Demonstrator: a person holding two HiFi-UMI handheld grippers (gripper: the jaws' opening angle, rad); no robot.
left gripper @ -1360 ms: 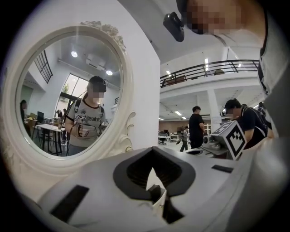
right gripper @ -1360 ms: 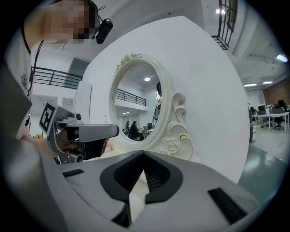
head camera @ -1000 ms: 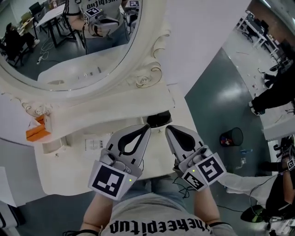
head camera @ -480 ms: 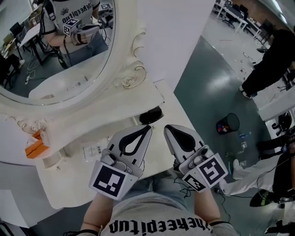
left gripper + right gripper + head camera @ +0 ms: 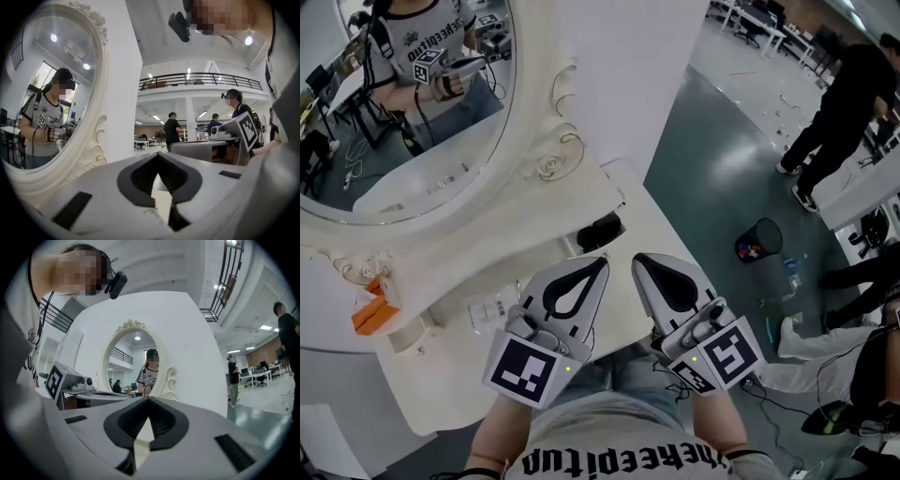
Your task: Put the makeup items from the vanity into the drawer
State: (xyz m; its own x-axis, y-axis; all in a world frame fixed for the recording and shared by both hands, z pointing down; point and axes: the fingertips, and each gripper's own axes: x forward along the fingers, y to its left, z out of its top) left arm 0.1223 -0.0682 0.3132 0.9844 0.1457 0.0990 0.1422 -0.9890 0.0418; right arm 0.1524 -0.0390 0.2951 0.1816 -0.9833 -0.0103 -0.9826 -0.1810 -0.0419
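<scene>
hovering over vanity, left gripper, right gripper, both closed, empty

— Bright, even, lit from ceiling lamps flaring at upper right; hardly any shadows.
— Strong fisheye bending and black corners in both gripper views. Left gripper soft up close; mosaic patches along the top.

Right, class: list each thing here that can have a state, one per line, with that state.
left tool: shut, empty, over the vanity.
right tool: shut, empty.
black item: resting on the vanity, untouched.
orange box: at the vanity's left end.
waste bin: upright on the floor, things inside.
</scene>
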